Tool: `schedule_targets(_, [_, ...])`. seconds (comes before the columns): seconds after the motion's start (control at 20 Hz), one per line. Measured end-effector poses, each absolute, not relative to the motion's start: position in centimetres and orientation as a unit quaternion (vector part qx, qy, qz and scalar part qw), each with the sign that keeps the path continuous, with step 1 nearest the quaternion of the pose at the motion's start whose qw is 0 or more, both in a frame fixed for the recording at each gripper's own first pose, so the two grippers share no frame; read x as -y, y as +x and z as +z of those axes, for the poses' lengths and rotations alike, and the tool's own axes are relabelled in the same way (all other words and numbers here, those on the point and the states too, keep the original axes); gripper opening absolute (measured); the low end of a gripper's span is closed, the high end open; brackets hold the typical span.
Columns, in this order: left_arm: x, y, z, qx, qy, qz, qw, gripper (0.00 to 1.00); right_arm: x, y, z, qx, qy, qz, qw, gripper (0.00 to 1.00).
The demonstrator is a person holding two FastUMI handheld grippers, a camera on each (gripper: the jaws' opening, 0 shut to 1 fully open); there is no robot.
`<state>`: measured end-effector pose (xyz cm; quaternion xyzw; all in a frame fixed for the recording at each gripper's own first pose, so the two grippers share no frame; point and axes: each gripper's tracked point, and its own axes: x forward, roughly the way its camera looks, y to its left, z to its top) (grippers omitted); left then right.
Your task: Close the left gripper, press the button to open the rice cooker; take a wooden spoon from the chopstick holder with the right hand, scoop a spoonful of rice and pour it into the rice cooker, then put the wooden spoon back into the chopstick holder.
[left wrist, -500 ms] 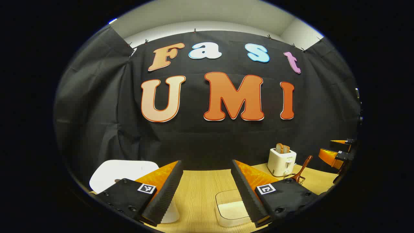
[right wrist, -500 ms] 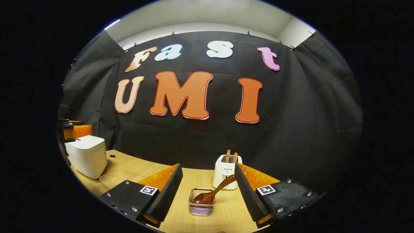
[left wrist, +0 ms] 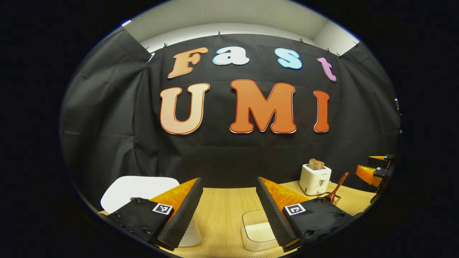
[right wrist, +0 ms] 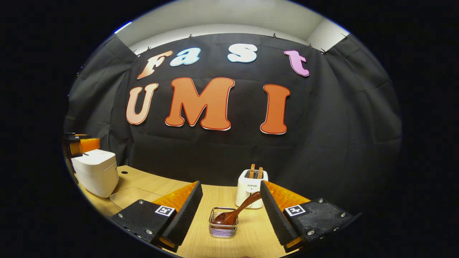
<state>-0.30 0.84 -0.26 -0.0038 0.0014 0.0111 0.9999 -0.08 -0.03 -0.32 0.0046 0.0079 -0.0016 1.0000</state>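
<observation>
The wooden table (right wrist: pixel 251 233) stretches pale across the booth, and on its left side in the right gripper view sits the white rice cooker (right wrist: pixel 96 172), lid down, standing near the table's far edge. In the left gripper view that same cooker shows as a white rounded top just behind the left finger of the left gripper (left wrist: pixel 229 211), whose jaws are spread wide with nothing between them, hanging above bare tabletop. A clear container (left wrist: pixel 257 229) with white rice in it lies on the table, partly behind that gripper's right finger. Over in the right gripper view, the right gripper (right wrist: pixel 231 211) is also spread wide and empty, lined up with the chopstick holder (right wrist: pixel 223 227) between its fingers but well short of touching it. Behind the holder stands a white toaster (right wrist: pixel 250 189) with two slices of bread poking up from its slots. The holder is a small wire basket, and the wooden spoon (right wrist: pixel 236 212) rests in it, bowl down inside, handle leaning up and to the right toward the toaster. Neither finger touches the spoon. At the far left edge of this view the other gripper hovers over the cooker's top.
</observation>
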Motion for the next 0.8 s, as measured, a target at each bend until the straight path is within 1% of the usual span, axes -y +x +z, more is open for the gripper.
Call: schedule_targets(0.8, [-1.63,-0.39,-0.23,-0.002,0.002,0.022,1.0,0.98,0.4,0.09,-0.5,-0.015,0.014,-0.005,1.0,0.95])
